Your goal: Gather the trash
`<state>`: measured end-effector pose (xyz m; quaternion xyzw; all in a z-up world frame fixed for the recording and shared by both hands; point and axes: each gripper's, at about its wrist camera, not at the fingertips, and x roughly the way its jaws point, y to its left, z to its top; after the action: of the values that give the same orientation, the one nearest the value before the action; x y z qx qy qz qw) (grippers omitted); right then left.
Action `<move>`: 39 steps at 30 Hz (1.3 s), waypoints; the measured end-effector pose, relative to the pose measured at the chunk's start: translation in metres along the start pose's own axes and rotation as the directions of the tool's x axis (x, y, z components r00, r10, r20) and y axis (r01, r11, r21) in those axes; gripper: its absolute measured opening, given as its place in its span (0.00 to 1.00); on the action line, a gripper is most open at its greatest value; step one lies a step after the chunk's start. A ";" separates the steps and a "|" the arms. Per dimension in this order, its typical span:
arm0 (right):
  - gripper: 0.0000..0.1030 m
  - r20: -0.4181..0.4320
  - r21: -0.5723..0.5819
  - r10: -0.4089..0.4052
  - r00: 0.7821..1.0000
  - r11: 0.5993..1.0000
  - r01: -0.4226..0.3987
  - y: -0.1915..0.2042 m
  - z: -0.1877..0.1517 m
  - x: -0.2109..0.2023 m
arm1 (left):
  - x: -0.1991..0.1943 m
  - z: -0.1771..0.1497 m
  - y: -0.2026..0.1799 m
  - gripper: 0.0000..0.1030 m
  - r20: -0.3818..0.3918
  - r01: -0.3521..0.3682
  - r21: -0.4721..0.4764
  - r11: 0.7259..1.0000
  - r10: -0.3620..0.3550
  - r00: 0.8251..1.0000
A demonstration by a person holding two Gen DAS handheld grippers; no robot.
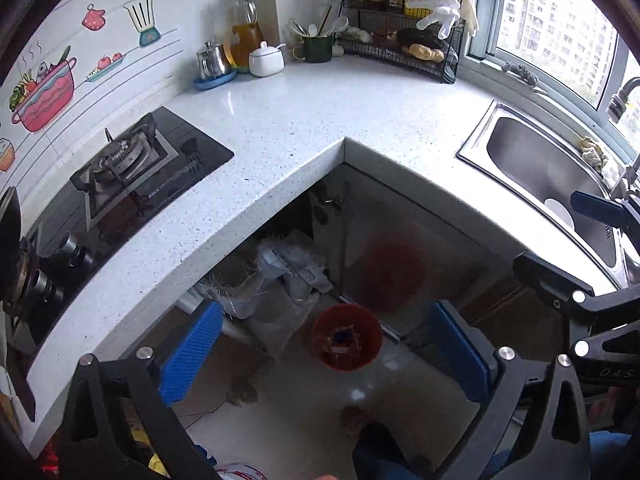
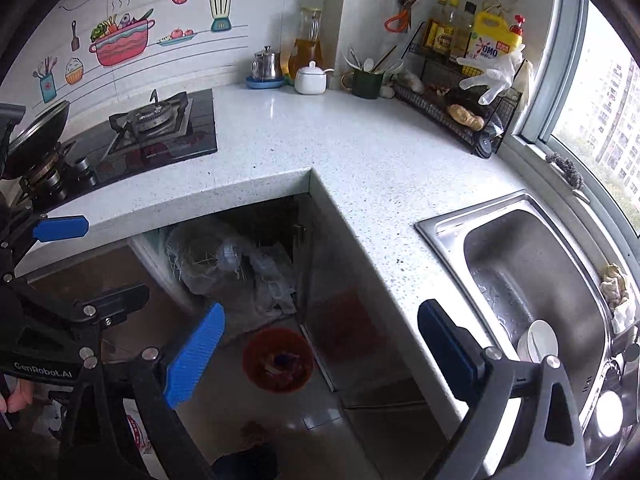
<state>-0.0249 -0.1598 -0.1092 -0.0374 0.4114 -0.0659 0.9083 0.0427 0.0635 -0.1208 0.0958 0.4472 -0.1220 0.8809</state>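
A red trash bin (image 1: 346,337) stands on the floor in the inner corner of the L-shaped counter, with wrappers and scraps inside; it also shows in the right wrist view (image 2: 278,359). My left gripper (image 1: 326,354) is open and empty, held high above the bin. My right gripper (image 2: 320,354) is open and empty, above the counter edge and the bin. Each gripper's blue fingers show at the edge of the other view. I see no loose trash on the white speckled counter (image 1: 320,112).
A gas stove (image 1: 132,168) sits left, a steel sink (image 2: 532,276) with a white cup right. Oil jar, kettle, sugar pot, utensil mug and a wire rack (image 1: 404,46) line the back. Plastic bags (image 1: 280,276) lie under the counter.
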 end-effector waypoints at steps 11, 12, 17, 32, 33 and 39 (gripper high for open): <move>0.94 0.093 0.015 -0.045 0.995 0.999 0.044 -0.032 -0.053 -0.098 | -0.100 -0.059 -0.067 0.99 0.089 -0.010 -0.029 1.000 0.013 0.996; 0.94 0.094 0.019 -0.047 0.994 0.999 0.046 -0.033 -0.060 -0.107 | -0.109 -0.066 -0.074 0.99 0.098 -0.010 -0.031 0.999 0.014 0.995; 0.94 0.122 0.015 -0.054 0.991 0.998 0.053 -0.031 -0.087 -0.145 | -0.153 -0.097 -0.101 0.99 0.138 -0.028 -0.034 0.999 0.033 0.990; 0.94 0.196 0.052 -0.082 0.977 0.996 0.073 -0.010 -0.101 -0.198 | -0.213 -0.120 -0.115 0.99 0.208 -0.037 -0.073 0.997 0.051 0.977; 0.94 0.201 0.052 -0.082 0.976 0.996 0.073 -0.008 -0.102 -0.199 | -0.215 -0.121 -0.115 0.99 0.210 -0.038 -0.074 0.997 0.053 0.976; 0.94 0.216 0.057 -0.090 0.972 0.995 0.080 -0.001 -0.108 -0.205 | -0.219 -0.124 -0.116 0.99 0.223 -0.045 -0.067 0.997 0.059 0.973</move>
<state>-0.2400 -0.1318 -0.0278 -0.0403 0.3056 -0.1100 0.9449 -0.2125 0.0157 -0.0220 0.0657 0.3456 -0.0953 0.9312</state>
